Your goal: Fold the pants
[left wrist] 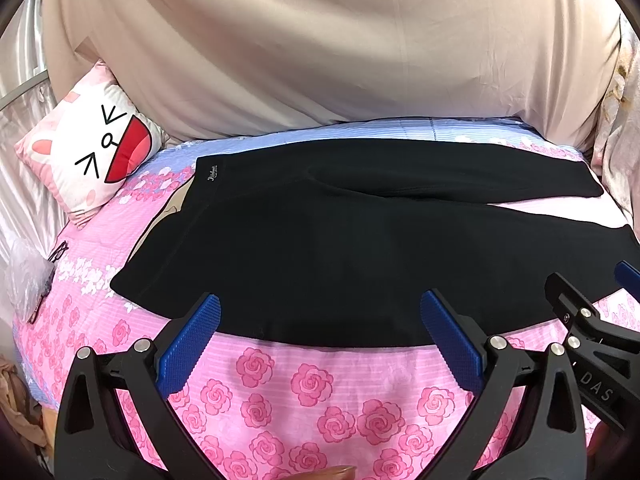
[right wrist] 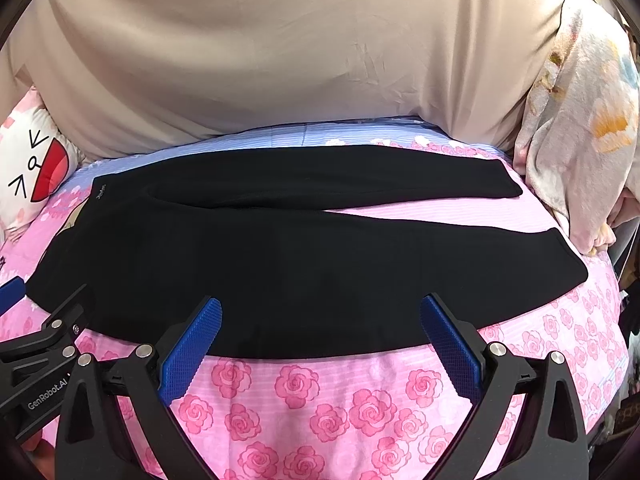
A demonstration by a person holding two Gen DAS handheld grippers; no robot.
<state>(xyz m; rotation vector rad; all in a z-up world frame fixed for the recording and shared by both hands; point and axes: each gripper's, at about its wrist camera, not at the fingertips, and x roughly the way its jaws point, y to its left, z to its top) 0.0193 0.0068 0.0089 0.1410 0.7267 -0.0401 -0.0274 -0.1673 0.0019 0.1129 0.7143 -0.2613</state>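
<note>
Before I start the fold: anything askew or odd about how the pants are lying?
Nothing is damaged. The black pants lie flat on the rose-print bedspread, but the two legs splay apart toward the right, leaving a wedge of bedspread between the cuffs. Both grippers, left and right, are open near the closest edge.

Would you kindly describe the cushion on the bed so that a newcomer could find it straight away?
Start at the bed with its pink rose cover, where black pants lie spread out. Beyond their waistband, at the far left corner against the beige sheet, leans the cushion. It alone bears a cartoon face: white, with pink ears and a wide red mouth.
</note>
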